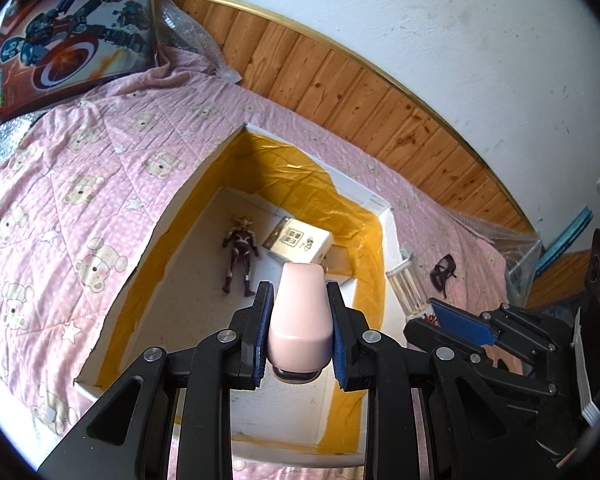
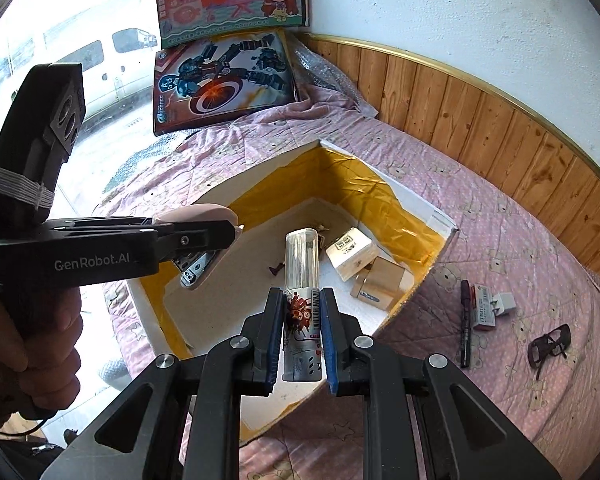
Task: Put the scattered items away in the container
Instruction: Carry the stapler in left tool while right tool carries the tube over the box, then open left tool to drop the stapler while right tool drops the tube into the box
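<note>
My left gripper (image 1: 300, 300) is shut on a pale pink rounded object (image 1: 301, 320) and holds it above the white foam box (image 1: 188, 184) lined with yellow tape. A dark action figure (image 1: 239, 258) and a small cream carton (image 1: 298, 245) lie inside. My right gripper (image 2: 302, 304) is shut on a clear tube with a printed label (image 2: 302, 276), held over the box's near edge (image 2: 400, 312). The left gripper also shows in the right wrist view (image 2: 220, 228) over the box's left wall. A marker (image 2: 465, 320), a small box (image 2: 483, 306) and dark glasses (image 2: 548, 346) lie on the pink quilt.
Two toy boxes (image 2: 224, 76) stand at the bed's far end by the window. A wooden panel (image 2: 480, 120) runs along the white wall. A tan box (image 2: 382, 284) lies in the foam box. Bubble wrap (image 1: 188, 32) sits by the headboard.
</note>
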{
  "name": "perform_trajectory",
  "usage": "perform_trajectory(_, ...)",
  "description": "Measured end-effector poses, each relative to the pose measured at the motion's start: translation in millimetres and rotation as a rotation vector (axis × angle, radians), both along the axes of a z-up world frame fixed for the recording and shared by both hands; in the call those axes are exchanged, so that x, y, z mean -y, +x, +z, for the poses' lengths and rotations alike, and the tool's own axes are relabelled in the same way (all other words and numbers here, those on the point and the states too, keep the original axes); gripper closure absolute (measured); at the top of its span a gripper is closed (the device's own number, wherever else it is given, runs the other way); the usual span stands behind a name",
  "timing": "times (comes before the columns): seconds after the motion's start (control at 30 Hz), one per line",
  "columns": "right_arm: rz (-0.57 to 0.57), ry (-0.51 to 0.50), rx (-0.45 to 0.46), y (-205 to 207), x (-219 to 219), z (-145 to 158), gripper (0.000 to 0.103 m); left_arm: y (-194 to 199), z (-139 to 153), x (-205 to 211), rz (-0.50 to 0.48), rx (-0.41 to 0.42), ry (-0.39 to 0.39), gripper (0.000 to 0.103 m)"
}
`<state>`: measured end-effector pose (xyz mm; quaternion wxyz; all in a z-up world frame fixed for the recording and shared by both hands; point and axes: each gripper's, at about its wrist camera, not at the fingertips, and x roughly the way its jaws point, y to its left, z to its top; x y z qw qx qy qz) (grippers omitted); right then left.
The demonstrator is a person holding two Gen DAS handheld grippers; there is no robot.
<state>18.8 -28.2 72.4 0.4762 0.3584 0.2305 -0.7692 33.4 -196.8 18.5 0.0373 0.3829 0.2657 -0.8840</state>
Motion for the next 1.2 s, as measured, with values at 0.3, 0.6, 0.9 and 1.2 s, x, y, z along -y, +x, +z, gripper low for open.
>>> perform_trajectory(0.3, 0.06, 0.053, 0.096, -11, 33, -17, 0.084, -10, -14, 14, -0.019, 0.103, -0.09, 0.077)
perform_trajectory(0.6, 0.105, 0.165, 0.185, -25, 62, -42, 0.084, -26, -29, 17, -0.084, 0.189, -0.202, 0.077)
perform_trajectory(0.9, 0.15, 0.283, 0.215, -31, 82, -70, 0.084, -38, -49, 15, -0.135, 0.264, -0.251, 0.077)
perform_trajectory(1.2, 0.184, 0.352, 0.226, -33, 94, -84, 0.084, -46, -58, 14, -0.156, 0.304, -0.256, 0.077)
